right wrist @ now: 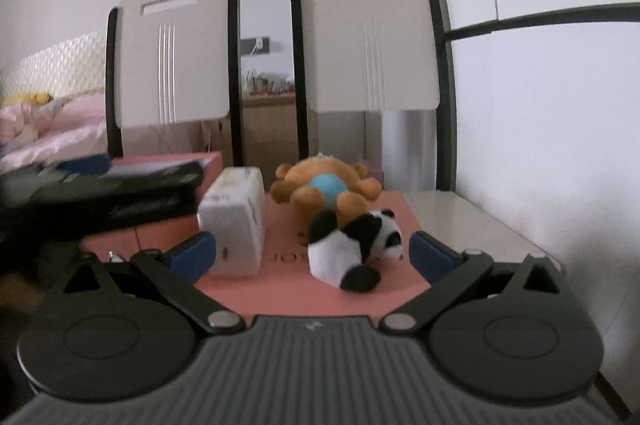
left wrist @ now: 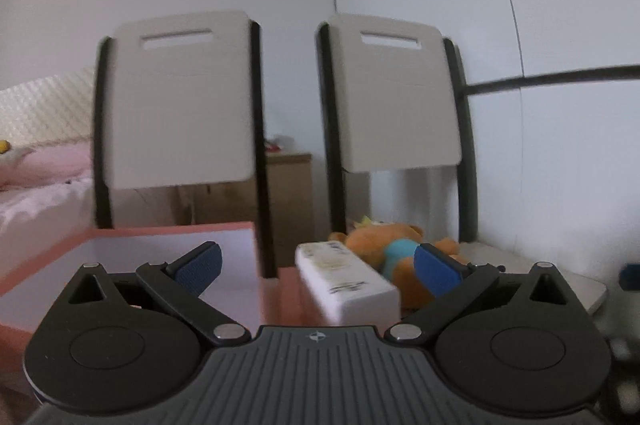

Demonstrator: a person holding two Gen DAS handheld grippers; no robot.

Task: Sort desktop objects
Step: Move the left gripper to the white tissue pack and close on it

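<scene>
Right gripper (right wrist: pixel 312 251) wide open, empty, just short of panda plush (right wrist: pixel 352 249) near front edge of pink lid (right wrist: pixel 404 213). Left gripper (left wrist: pixel 318 263) wide open, empty, facing white pack (left wrist: pixel 348 281). Orange bear (right wrist: pixel 324 187) touching panda: likely dragged along. Pink box (left wrist: pixel 132 249) well apart to left.

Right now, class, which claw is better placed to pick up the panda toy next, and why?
The right claw, probably. It is open, with the panda toy lying just ahead between its fingers. The left claw, also open, faces the white box, and its view does not show the panda.
</scene>
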